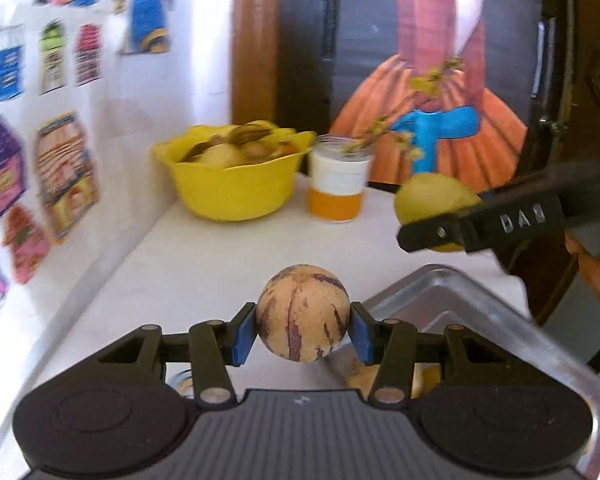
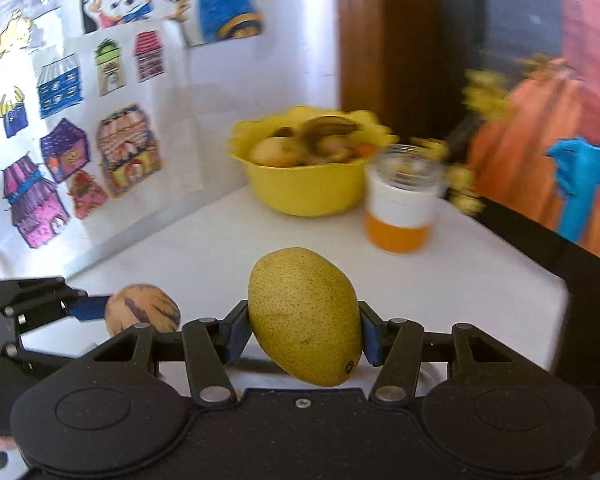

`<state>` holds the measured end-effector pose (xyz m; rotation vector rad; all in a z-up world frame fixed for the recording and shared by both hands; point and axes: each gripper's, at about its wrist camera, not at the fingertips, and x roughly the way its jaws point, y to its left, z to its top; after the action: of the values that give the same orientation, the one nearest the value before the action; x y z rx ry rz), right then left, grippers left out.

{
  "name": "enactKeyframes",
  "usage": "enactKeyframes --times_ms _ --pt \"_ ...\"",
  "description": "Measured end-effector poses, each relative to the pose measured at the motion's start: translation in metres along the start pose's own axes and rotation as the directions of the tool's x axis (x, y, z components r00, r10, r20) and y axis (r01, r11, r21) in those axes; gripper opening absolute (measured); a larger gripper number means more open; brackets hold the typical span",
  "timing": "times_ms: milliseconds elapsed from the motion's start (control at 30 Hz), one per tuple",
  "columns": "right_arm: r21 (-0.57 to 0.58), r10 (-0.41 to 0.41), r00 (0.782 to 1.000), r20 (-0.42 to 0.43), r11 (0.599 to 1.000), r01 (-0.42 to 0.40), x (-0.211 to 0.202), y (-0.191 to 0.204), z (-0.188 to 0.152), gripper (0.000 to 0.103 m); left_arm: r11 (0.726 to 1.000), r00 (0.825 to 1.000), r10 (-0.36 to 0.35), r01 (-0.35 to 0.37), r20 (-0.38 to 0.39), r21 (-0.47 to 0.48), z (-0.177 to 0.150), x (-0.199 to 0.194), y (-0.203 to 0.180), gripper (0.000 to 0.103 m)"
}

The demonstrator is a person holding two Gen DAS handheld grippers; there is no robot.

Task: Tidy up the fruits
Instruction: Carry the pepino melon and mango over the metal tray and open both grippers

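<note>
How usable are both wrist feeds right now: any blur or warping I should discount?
Left wrist view: the striped fruit is sharp in the left gripper; the yellow bowl and wall stickers are smeared. Right wrist view: the pear is crisp; the jar and flowers are blurred. Both views bend straight edges near the rim.

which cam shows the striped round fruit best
The left wrist view: the striped round fruit sits centred and whole between the left gripper pads. The right wrist view shows it small at the left edge, partly hidden.
</note>
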<state>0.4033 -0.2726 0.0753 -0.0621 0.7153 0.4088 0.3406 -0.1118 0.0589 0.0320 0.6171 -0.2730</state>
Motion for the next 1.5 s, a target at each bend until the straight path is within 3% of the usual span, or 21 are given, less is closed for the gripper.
enactKeyframes --times_ms 167,333,733,1233,1500 --pt "0.039 -0.057 0.998 0.005 0.998 0.057 -0.023 -0.033 -0.033 0.056 0.999 0.998 -0.052 0.052 -0.024 0.005 0.009 0.017 -0.029 0.053" --pt "0.067 -0.091 0.996 0.001 0.994 0.090 -0.033 -0.053 -0.065 0.056 0.998 0.997 -0.059 0.060 -0.044 0.019 0.014 0.034 -0.056 0.053" --pt "0.000 -0.103 0.995 0.004 0.995 0.103 -0.039 -0.048 -0.111 0.056 0.998 0.992 -0.058 0.060 -0.114 0.015 0.013 0.057 -0.078 0.053" --pt "-0.010 -0.086 0.996 -0.014 0.996 0.086 -0.020 -0.040 -0.115 0.056 0.997 0.979 0.035 -0.021 -0.202 0.070 0.010 0.079 -0.083 0.053" --pt "-0.019 -0.092 0.995 -0.023 0.996 0.092 -0.011 -0.039 -0.112 0.057 0.998 0.974 0.041 -0.030 -0.223 0.053 0.012 0.085 -0.078 0.053"
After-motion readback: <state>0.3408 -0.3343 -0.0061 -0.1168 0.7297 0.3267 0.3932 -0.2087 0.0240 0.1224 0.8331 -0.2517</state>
